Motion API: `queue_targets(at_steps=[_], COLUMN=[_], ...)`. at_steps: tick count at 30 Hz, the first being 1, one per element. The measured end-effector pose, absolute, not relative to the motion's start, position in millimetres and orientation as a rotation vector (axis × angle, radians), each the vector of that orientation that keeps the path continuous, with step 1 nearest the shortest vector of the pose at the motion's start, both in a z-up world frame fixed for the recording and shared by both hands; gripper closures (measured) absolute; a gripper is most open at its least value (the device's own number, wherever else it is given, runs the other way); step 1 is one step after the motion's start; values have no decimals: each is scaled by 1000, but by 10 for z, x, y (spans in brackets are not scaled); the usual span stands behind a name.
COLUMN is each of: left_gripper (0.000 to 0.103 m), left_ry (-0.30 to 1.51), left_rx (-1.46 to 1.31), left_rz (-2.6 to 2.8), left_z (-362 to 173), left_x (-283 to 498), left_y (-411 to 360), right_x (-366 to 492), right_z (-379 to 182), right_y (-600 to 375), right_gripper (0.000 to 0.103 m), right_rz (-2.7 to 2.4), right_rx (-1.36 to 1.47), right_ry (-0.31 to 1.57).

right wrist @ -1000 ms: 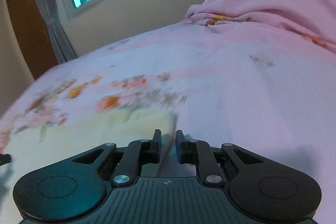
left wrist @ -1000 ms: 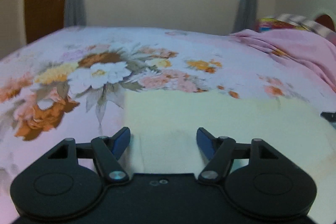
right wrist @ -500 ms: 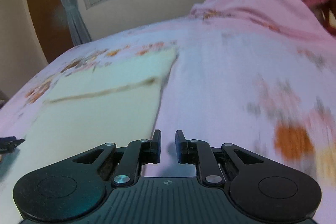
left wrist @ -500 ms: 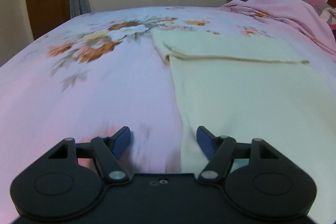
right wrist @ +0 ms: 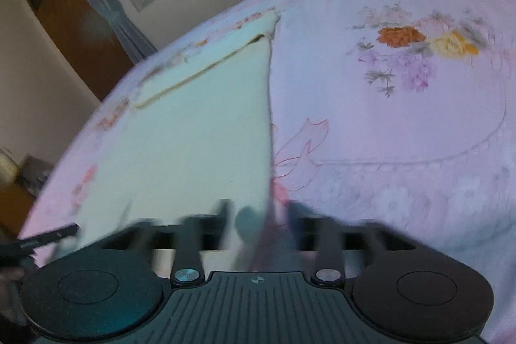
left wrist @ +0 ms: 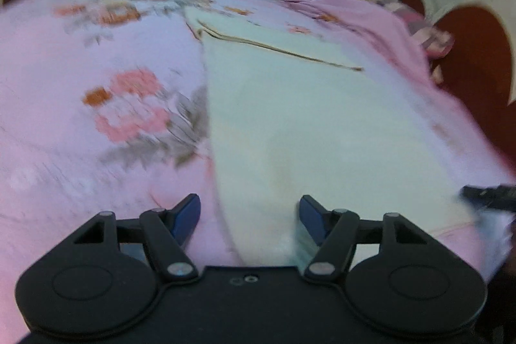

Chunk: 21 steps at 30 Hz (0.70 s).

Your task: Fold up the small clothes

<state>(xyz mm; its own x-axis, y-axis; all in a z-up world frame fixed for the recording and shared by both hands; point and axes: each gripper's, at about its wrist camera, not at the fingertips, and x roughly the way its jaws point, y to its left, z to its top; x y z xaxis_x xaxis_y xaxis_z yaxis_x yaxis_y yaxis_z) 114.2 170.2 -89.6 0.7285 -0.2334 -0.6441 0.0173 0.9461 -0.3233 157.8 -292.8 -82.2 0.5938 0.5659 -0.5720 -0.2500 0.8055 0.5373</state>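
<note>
1. On a pink floral bedsheet [left wrist: 80, 60], a pale cream garment [left wrist: 306, 118] lies flat w/ its far part already doubled over, a thin brownish hem line crossing it; both views are motion-blurred.
2. Left gripper [left wrist: 250, 215] sits at the cloth's near left edge, blue-tipped fingers [left wrist: 187, 211] spread wide, gripping nothing; the cloth edge runs betw. them.
3. Right gripper [right wrist: 258, 215] is at the near right edge [right wrist: 269, 150]; fingers are smeared by blur, appear parted w/ the cloth edge betw. them, so open or pinching cannot be told.
4. Risk, as a judgement: closing at this low angle could catch bedsheet along w/ garment; the sheet would then drag and rumple the fold; uneven lift betw. the two sides could skew the edges.
5. Materials: garment looks thin, soft, matte, roughly rectangular, likely limp; sheet is smooth printed cotton-like fabric; a rumpled pink blanket [left wrist: 371, 18] is heaped far right.
</note>
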Motion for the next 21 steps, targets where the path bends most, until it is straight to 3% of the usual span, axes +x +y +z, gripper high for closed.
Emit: queue_targets(at_steps=[1, 5, 6, 8, 10, 17, 21], left_gripper=[38, 44, 66, 95, 94, 79, 77], left_ry=[743, 736, 736, 755, 764, 751, 759], left_rx=[-347, -541, -601, -708, -792, -873, -901], left_rz=[-166, -254, -270, -286, -302, -342, -376], left_z=[-898, -991, -1038, -1174, -1301, -1463, -1512], left_x=[1132, 1136, 1141, 1181, 1193, 1430, 1616], left_y=[1722, 1841, 1895, 2022, 2123, 2260, 2304], right_x=[1548, 1592, 1616, 1716, 1775, 2056, 2224], right_z=[-803, -829, -854, -921, -972, -1025, -1061], right_y=[-2935, -3026, -3050, -3096, -3154, -3210, -3229], right_gripper=[31, 32, 38, 49, 54, 54, 54], right_rz=[498, 544, 551, 546, 564, 634, 684], right_rx=[461, 585, 626, 667, 717, 761, 783], right_ry=[792, 806, 812, 838, 851, 886, 897])
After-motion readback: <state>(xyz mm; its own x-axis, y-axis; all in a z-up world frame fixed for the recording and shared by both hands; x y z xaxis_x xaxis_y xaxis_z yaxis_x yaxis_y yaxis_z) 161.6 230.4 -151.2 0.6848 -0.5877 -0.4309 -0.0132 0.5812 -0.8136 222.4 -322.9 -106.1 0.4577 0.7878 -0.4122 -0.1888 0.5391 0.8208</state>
